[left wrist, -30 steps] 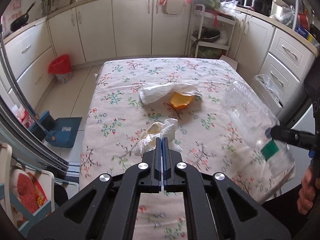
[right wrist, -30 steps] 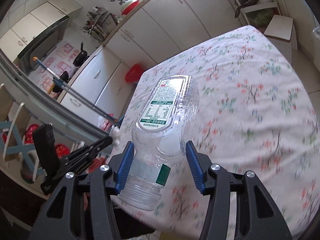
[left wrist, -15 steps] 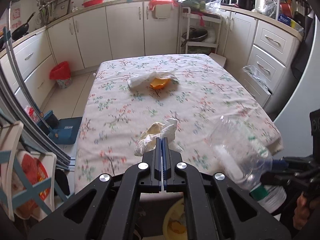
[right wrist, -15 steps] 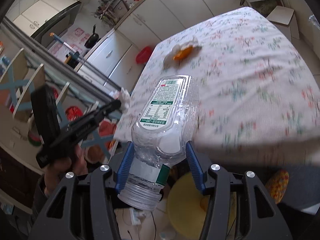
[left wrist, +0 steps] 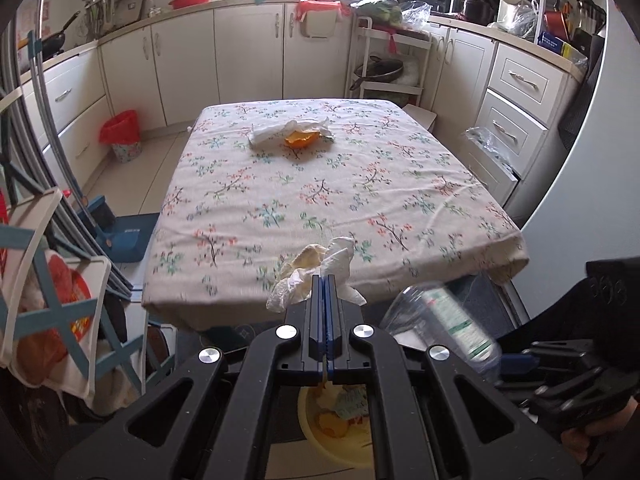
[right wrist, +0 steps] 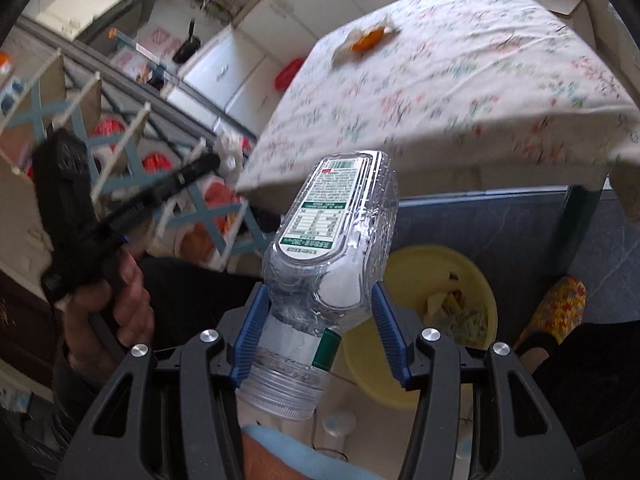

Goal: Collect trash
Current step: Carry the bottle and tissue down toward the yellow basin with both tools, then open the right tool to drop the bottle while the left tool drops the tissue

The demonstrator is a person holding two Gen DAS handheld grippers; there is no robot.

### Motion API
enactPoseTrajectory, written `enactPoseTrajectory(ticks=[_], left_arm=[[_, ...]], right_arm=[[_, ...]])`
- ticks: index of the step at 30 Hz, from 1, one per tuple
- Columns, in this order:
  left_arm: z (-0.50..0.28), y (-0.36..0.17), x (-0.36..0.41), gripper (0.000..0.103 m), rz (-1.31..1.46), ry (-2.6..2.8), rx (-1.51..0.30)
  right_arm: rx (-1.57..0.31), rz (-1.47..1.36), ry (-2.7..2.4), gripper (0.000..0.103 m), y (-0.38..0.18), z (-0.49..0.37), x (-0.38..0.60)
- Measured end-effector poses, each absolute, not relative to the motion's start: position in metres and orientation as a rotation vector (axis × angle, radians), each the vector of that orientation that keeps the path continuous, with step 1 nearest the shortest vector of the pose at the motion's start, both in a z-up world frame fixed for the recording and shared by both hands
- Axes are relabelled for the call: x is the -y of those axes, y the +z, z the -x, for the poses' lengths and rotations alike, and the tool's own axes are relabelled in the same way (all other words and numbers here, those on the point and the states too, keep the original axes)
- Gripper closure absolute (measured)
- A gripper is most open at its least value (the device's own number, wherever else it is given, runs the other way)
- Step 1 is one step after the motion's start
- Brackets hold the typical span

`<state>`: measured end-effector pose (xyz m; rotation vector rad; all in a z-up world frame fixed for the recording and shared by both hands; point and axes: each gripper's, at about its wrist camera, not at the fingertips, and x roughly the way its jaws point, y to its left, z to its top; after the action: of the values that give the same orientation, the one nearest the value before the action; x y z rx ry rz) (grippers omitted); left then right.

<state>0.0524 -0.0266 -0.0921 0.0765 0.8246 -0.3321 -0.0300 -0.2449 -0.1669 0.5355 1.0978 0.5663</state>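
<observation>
My left gripper (left wrist: 325, 280) is shut on a crumpled white and yellowish tissue (left wrist: 316, 272), held off the near edge of the floral table (left wrist: 320, 200). My right gripper (right wrist: 320, 300) is shut on a clear plastic bottle (right wrist: 332, 240) with a green and white label; the bottle also shows in the left wrist view (left wrist: 444, 328). Both are held above a yellow basin (right wrist: 472, 280) on the floor holding scraps; the basin also shows in the left wrist view (left wrist: 320, 436). An orange peel (left wrist: 302, 139) and a white tissue (left wrist: 276, 131) lie on the table's far part.
A red-lined bin (left wrist: 122, 140) stands by the left cabinets. A blue dustpan (left wrist: 124, 236) lies on the floor left of the table. A rack with blue crosses (left wrist: 48, 312) stands at the near left. A foot in a colourful slipper (right wrist: 556, 312) is beside the basin.
Both grippers have pulled back from over the table to beyond its near edge, carrying the tissue and bottle. The yellow basin has come into view beneath them.
</observation>
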Motion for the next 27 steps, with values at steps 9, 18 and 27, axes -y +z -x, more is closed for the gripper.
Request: enactPoseTrajectory(ticks=[9, 18, 27], left_arm=[[-0.033, -0.088, 0.015, 0.102, -0.024, -0.350, -0.828], [-0.025, -0.086, 0.000, 0.102, 0.056, -0.370, -0.840], [-0.007, -0.103, 0.011, 0.102, 0.037, -0.411, -0.910]], right_arm=[[-1.180, -0.385, 0.569, 0.050, -0.180, 0.042, 0.221], [-1.200, -0.350, 0.564, 0.050, -0.182, 0.045, 0.216], [-1.263, -0.315, 0.488, 0.034, -0.198, 0.043, 0.215]])
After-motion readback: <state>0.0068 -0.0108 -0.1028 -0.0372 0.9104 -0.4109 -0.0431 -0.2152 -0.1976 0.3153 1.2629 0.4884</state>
